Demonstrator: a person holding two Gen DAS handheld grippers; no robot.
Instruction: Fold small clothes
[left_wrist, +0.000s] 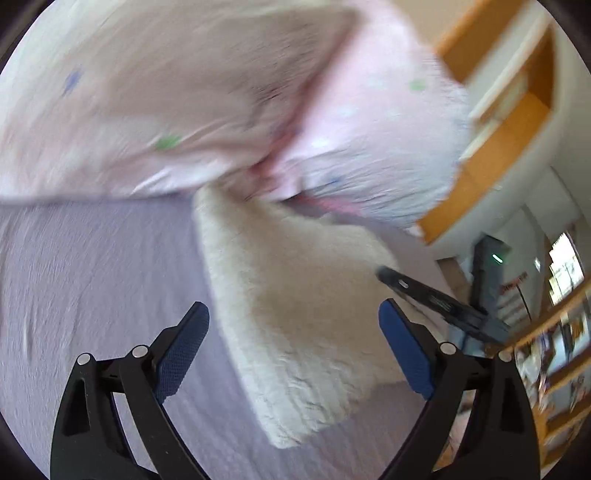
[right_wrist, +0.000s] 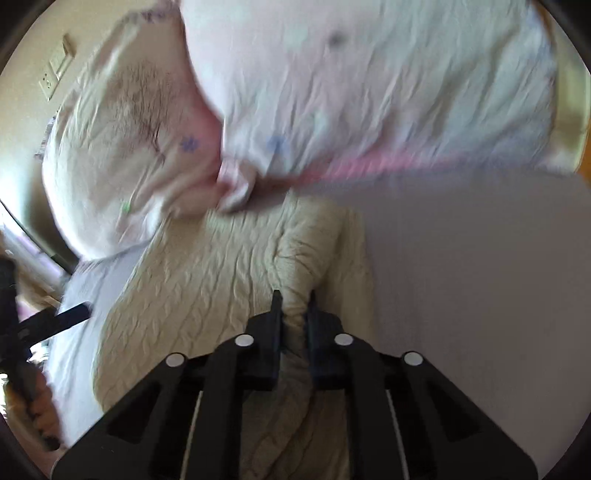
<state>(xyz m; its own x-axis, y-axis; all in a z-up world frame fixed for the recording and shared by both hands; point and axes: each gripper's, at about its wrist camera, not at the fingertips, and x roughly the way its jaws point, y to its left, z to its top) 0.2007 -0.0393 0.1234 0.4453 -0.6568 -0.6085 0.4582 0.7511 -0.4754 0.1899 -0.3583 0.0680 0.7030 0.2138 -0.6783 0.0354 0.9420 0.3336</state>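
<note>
**Mid-fold on the cream knit, right side has the grab**

The cream sweater (right_wrist: 207, 280) lies on the lilac bedsheet (right_wrist: 461, 277) just below the pillows (right_wrist: 369, 81). The right gripper (right_wrist: 293, 310) is clamped on a bunched fold of it, so I'd guess the next move is carrying that fold across. The left gripper (left_wrist: 293, 325) hangs wide open over the sweater, holding nothing. Only the right view shows the cable pattern and the pinch; the left view shows the shelves (left_wrist: 509, 122).

The left gripper (left_wrist: 293, 325) sits at the lower centre of its frame with both blue-padded fingers (left_wrist: 183, 349) spread wide apart, while the right gripper (right_wrist: 293, 306), low in its own view, has its jaws pinched together on cream knit.
</note>
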